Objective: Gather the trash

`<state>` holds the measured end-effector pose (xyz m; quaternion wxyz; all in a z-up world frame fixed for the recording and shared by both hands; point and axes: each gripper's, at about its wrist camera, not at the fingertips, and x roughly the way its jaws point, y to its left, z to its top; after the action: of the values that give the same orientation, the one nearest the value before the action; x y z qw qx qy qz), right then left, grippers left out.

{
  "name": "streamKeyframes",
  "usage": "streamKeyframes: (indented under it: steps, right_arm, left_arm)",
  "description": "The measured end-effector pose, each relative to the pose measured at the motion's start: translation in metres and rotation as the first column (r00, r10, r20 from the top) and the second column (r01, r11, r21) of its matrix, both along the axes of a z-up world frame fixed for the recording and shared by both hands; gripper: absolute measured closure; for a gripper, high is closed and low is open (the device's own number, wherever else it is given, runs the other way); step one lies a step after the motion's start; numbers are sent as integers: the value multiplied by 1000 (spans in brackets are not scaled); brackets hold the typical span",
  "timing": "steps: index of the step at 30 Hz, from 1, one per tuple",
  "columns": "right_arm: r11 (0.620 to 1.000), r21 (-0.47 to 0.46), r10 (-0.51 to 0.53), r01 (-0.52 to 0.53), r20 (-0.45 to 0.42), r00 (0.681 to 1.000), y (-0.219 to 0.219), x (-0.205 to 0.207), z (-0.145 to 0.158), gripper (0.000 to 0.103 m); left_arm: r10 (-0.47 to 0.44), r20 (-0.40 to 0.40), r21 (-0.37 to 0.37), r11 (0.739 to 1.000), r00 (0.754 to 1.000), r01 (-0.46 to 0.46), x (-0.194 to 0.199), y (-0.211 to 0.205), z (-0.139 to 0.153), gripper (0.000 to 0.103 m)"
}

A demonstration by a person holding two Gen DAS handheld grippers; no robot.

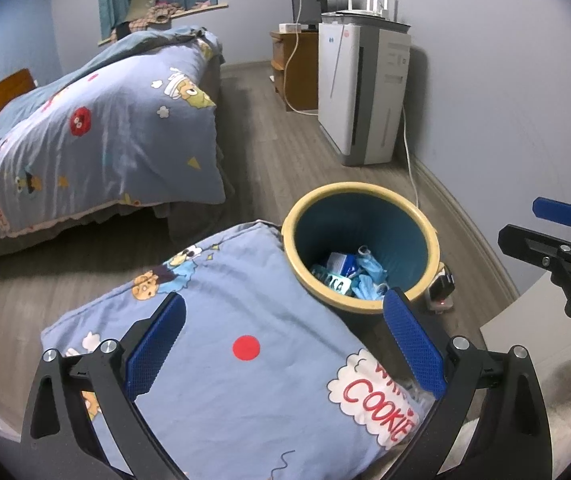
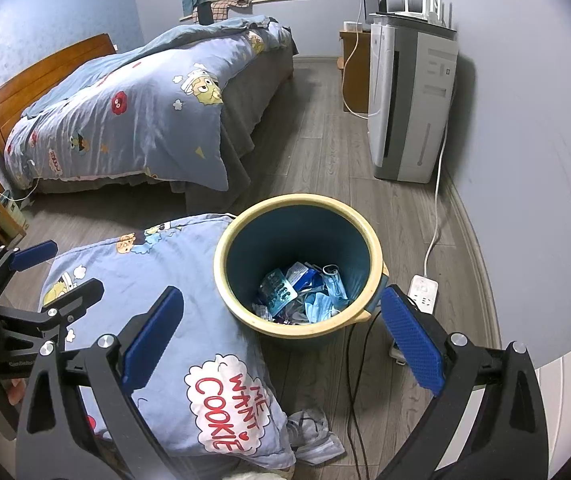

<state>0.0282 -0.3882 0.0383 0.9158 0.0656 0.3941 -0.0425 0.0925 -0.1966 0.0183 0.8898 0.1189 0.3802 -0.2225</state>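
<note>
Left wrist view shows the left tool (image 1: 285, 344) hovering over the pillow (image 1: 245, 344), pads spread wide and gripping nothing. Just past it sits the bin (image 1: 425, 236), touching the pillow's far corner, and it already holds blue wrappers and masks (image 1: 349, 276) at the bottom. That heap says the bin is the drop point, parked right by the work spot so each carry stays short.

Over to the right wrist view: the right tool (image 2: 283, 332) hangs almost straight above the bin's near rim, pads wide apart, empty too. Both tools tip downward and forward, side by side, each one seen at the edge of the other's camera.

And what's left? A crumpled grey-white wad (image 2: 317, 436) lies on the floor (image 2: 325, 152), tucked against the pillow's lower corner, close under the right tool. It looks like the next piece of trash, and the right side seems best placed for it. A black cable (image 2: 351, 360) runs along the floor just beside the wad, so snagging it is a risk. The power strip (image 2: 423, 292) sits beyond the bin
</note>
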Motion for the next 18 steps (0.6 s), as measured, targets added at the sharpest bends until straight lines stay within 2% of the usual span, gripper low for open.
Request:
streamKeyframes:
  steps: [18]
  right_arm:
    - [1000, 1, 0, 0, -1, 1000, 0, 0, -1, 6]
  left_arm:
    - [3, -14, -4, 1000, 1000, -3, 2, -2, -1, 5]
